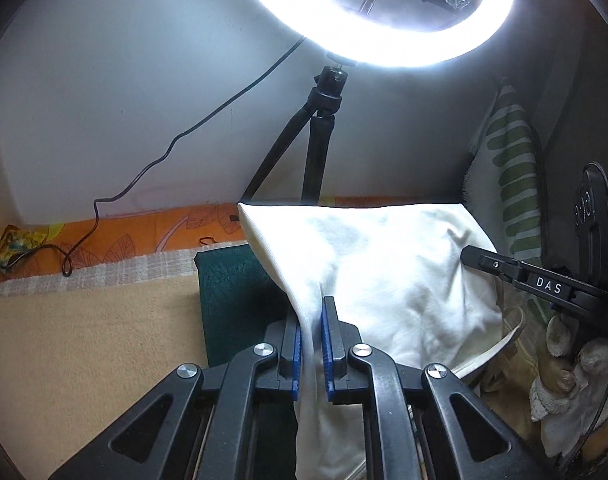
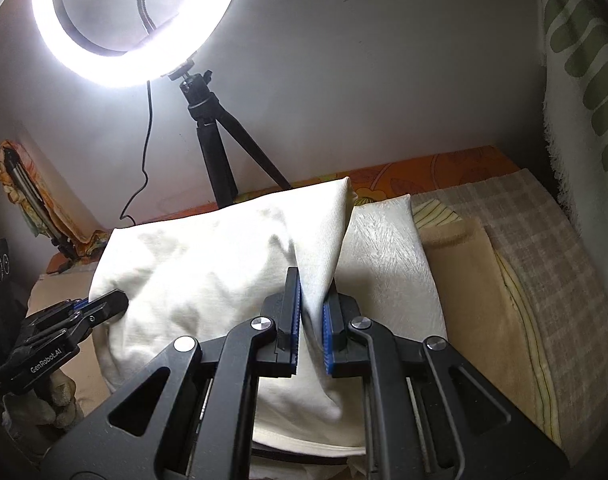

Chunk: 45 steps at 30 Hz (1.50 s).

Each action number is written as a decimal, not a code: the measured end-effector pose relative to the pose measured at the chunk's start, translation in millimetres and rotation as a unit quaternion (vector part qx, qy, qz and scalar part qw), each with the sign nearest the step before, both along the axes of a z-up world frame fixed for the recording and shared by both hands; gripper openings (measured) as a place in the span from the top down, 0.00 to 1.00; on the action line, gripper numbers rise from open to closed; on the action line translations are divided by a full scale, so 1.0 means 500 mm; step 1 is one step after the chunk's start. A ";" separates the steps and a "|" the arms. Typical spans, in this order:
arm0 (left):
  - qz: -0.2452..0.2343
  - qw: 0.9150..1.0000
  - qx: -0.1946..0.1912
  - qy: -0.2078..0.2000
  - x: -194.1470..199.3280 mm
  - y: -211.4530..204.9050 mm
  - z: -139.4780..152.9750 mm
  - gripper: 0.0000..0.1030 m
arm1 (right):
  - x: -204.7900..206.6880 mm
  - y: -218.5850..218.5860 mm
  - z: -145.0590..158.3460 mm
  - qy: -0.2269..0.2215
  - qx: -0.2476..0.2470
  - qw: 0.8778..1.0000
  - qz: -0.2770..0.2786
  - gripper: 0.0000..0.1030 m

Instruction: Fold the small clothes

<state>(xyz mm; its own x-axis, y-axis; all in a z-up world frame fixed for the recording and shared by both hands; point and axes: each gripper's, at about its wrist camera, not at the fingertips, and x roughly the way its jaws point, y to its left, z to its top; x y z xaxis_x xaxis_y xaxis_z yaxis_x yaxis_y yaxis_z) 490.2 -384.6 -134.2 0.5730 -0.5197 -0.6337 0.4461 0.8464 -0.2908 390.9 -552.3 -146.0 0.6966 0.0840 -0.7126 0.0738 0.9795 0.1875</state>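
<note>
A bed (image 2: 504,264) fills this corner against a pale wall, covered with a tan blanket (image 1: 84,340) and a checked cloth (image 2: 544,240) over an orange leaf-print sheet (image 1: 152,232).

Nearest, the left gripper (image 1: 312,332) has its blue-padded jaws closed on a bunched fold of a white garment (image 1: 384,280), the cloth running down between the pads and out below them. The right gripper (image 2: 312,312) does the same at the other side, its jaws pinched on a raised ridge of the same garment (image 2: 208,272). The garment is stretched between the two, lifted at its gripped edges and sagging onto the bed in the middle. From the left camera the right gripper (image 1: 516,274) shows side-on, touching the cloth's right edge.

Under the garment's left side lies a dark green cloth (image 1: 232,300); on its right side, a white textured pillow (image 2: 388,264).

Behind stands a small black tripod (image 2: 220,152) carrying a lit ring light (image 2: 140,24), its cable (image 1: 164,160) trailing down the wall. A green-striped towel (image 2: 580,80) hangs at the far right.
</note>
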 end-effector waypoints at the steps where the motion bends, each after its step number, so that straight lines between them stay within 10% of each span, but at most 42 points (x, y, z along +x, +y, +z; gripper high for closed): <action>1: 0.001 1.000 0.005 -0.004 -0.001 -0.003 -0.001 0.95 | 0.003 0.003 -0.006 0.003 -0.008 1.000 -0.001 0.90; 19: 0.023 0.999 0.027 -0.025 -0.049 0.035 0.055 0.85 | -0.038 0.029 0.061 -0.012 -0.063 0.997 -0.038 0.86; 45: 0.017 0.995 0.007 -0.095 -0.375 0.234 0.246 0.58 | -0.348 0.270 0.259 -0.088 -0.082 0.992 -0.024 0.72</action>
